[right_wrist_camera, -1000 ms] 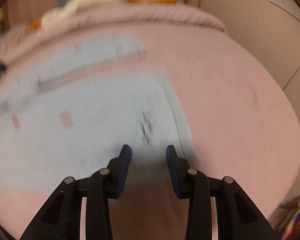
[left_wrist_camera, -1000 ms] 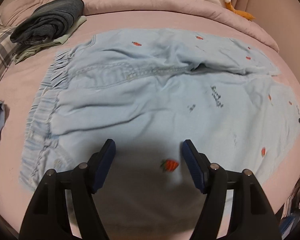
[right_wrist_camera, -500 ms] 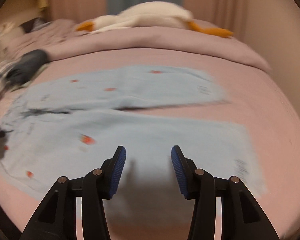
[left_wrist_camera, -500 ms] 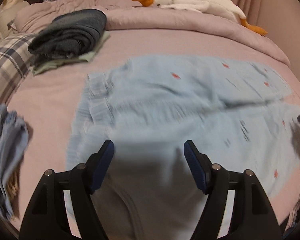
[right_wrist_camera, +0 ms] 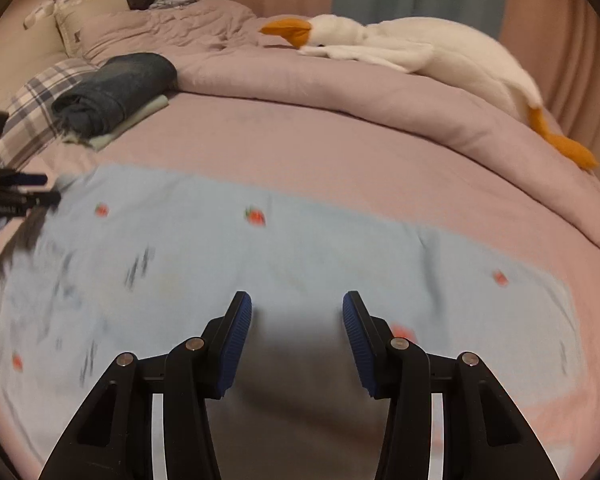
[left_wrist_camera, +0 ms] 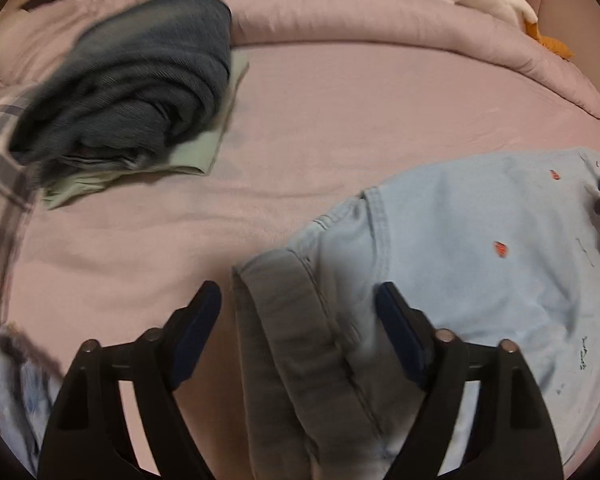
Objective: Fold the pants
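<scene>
Light blue pants with small red strawberry marks lie spread flat on a pink bed. In the left wrist view my left gripper is open over the elastic waistband at the pants' left end, jaws either side of it without holding it. In the right wrist view the pants stretch across the bed, and my right gripper is open just above the near leg, empty. The left gripper shows at the far left edge there.
A folded dark blue garment on a pale green one lies at the back left, beside a plaid pillow. A white plush goose lies on the bunched pink duvet at the back. Another light blue cloth sits at lower left.
Both grippers have swung left along the pants: the left one from mid-pants to the waistband end, the right one from the leg hem toward the middle. Both stay open.
</scene>
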A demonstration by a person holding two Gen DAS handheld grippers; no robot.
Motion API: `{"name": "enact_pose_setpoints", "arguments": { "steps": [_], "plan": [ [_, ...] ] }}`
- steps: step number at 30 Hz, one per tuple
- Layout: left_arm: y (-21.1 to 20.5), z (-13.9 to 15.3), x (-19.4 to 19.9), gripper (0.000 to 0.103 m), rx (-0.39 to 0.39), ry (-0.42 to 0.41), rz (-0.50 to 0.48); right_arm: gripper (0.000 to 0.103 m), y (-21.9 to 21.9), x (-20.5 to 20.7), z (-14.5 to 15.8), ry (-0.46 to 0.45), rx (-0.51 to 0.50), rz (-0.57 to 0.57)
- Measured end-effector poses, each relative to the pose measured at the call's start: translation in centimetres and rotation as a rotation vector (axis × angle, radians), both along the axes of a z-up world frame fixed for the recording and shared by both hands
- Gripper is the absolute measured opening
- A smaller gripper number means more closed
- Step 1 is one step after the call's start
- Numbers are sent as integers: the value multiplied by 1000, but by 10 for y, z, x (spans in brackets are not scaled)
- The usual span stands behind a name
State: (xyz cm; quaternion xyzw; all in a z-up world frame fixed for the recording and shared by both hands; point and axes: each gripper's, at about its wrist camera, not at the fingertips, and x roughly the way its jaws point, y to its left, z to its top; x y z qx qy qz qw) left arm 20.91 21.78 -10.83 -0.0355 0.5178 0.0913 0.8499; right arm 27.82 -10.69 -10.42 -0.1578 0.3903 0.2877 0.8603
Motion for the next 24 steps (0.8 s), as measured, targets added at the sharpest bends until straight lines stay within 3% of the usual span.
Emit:
{"name": "enact_pose_setpoints", "arguments": {
  "steps": [3, 7, 8, 10, 14, 15, 16, 18, 20, 21, 22, 23, 24],
  "plan": [
    [16, -3, 9, 88, -69, -3, -23, 49, 38, 36, -15, 31, -99, 32],
    [31, -2, 14, 89, -137, 16, -111, 50, 56, 53, -18, 35, -143, 65],
    [35, -2, 16, 89, -167, 23, -137, 53, 61, 58, -17, 29, -166, 81],
    [41, -2, 19, 89, -211, 48, -189, 71, 73, 67, -16, 12, -214, 116],
    [44, -2, 24, 89, -239, 82, -274, 76, 92, 84, -25, 81, -305, 233],
    [42, -2, 26, 88, -241, 81, -287, 81, 94, 87, -29, 97, -325, 254],
    [41, -3, 26, 85, -235, 82, -291, 87, 96, 91, -31, 105, -337, 261],
    [41, -3, 28, 80, -220, 82, -295, 88, 94, 97, -34, 140, -329, 244],
    [38, -2, 25, 65, -216, 82, -317, 85, 89, 99, -36, 176, -293, 229],
    [34, -1, 21, 49, -229, 89, -341, 74, 87, 97, -36, 184, -274, 231],
    [30, 1, 18, 47, -222, 98, -357, 59, 85, 94, -36, 198, -251, 242],
    [26, 3, 16, 45, -205, 106, -371, 53, 84, 88, -34, 202, -232, 259],
    [22, 5, 13, 42, -183, 112, -385, 39, 86, 79, -32, 176, -246, 271]
  ]
}}
